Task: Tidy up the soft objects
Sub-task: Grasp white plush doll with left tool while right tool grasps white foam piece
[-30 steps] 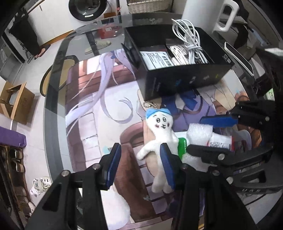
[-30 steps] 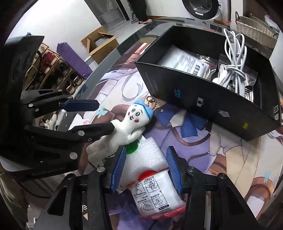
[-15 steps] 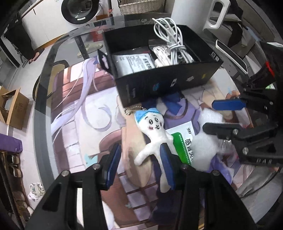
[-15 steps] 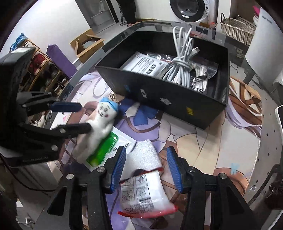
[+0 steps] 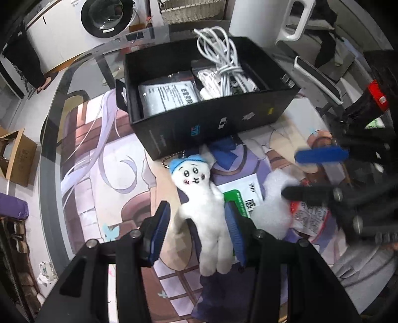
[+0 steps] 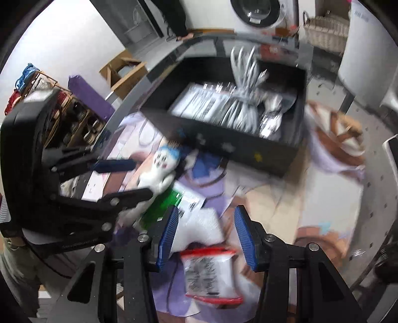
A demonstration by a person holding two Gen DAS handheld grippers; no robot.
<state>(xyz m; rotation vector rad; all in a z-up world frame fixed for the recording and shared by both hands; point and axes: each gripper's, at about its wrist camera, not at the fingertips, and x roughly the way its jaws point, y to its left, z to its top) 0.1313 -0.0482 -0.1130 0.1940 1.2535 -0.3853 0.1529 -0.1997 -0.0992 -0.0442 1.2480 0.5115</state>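
A white plush doll with a blue cap lies on the printed mat, its body between the open blue pads of my left gripper; contact is not clear. It also shows in the right wrist view. A white foam piece and a clear packet with red edges lie between the open fingers of my right gripper. A green and white sachet lies under the doll. The right wrist view is blurred.
An open black box stands behind the doll and holds white cables and printed bags. The round glass table edge curves on the left. A white appliance stands behind the box.
Both grippers have come in lower over their objects. The doll now sits deeper between the left pads. The right gripper moves fast, and its view has blurred.
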